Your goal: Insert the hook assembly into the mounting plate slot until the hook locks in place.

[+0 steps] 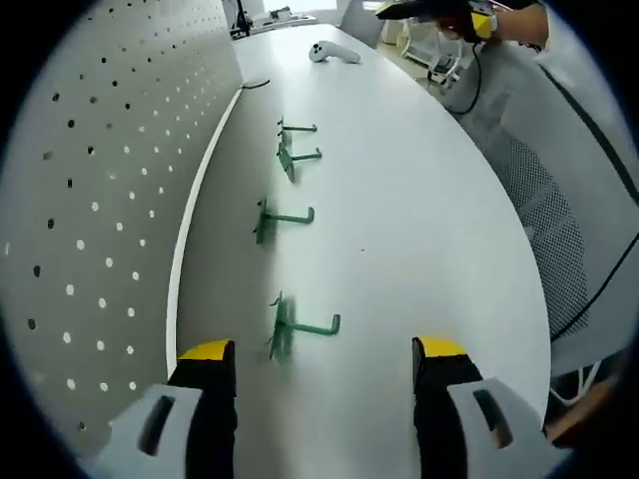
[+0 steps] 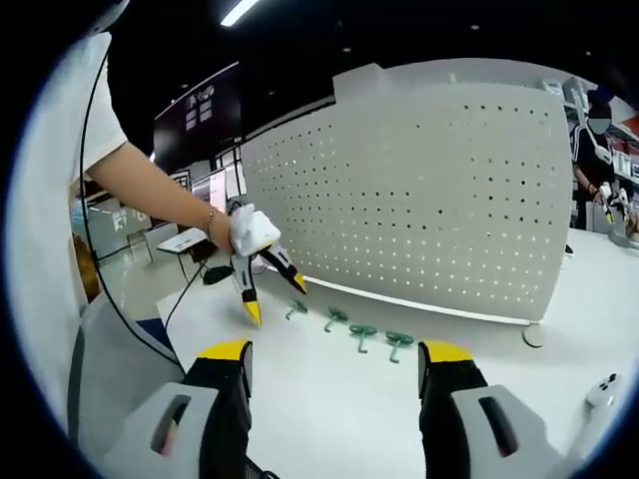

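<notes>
Left gripper (image 1: 324, 364), jaws apart, empty; four hooks (image 1: 300, 324) lie ahead beside the pegboard (image 1: 100, 200). Right gripper (image 2: 334, 369) likewise apart. Controller (image 1: 332, 52) far beyond.

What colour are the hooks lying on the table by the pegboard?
Green. The hooks show best in the left gripper view, lined up on the white table.

Light: bright, even, from overhead; ceiling strip lamp (image 2: 238, 12) glows in right gripper view | Shadows: faint, soft beneath green hooks (image 1: 300, 325) ahead of left tool (image 1: 324, 364) | Glare: mild sheen on white desk (image 1: 419, 200) | Blur: nearest hooks slightly smeared | Distortion: strong fisheye bending of pegboard (image 2: 429, 190) toward edges
</notes>
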### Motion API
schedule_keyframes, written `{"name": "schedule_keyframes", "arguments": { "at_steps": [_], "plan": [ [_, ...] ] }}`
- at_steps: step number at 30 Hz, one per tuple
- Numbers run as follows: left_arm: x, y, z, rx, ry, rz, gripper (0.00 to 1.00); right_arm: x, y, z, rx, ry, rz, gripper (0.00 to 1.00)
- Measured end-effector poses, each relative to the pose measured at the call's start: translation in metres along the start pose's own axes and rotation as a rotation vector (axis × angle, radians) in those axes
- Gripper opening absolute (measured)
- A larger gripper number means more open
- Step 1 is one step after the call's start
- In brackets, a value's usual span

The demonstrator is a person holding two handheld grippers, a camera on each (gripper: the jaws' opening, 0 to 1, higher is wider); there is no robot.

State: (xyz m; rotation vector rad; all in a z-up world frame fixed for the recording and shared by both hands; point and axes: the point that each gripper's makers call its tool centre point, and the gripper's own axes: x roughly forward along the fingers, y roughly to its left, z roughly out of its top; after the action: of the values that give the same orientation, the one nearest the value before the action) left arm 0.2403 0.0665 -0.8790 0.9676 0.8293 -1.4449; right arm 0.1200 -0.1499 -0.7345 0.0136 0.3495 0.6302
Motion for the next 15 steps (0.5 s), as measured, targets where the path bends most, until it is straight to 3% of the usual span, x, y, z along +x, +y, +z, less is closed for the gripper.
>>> {"name": "schedule_keyframes", "arguments": {
  "at_steps": [3,4,8,15],
  "plan": [
    [0.006,-0.008,-0.005,0.048,0.024,-0.052,0.71,0.0,0.0,-0.001,0.002,0.004,-0.001,0.65],
    [0.005,-0.009,0.001,-0.004,-0.015,-0.051,0.71,0.0,0.0,-0.001,0.002,0.005,-0.003,0.65],
    [0.005,-0.003,-0.001,0.028,0.001,-0.052,0.73,0.0,-0.002,-0.001,0.008,0.004,-0.012,0.65],
    [0.003,0.002,-0.001,0.047,0.008,-0.06,0.67,0.0,-0.002,-0.002,0.009,0.007,-0.015,0.64]
  ]
}}
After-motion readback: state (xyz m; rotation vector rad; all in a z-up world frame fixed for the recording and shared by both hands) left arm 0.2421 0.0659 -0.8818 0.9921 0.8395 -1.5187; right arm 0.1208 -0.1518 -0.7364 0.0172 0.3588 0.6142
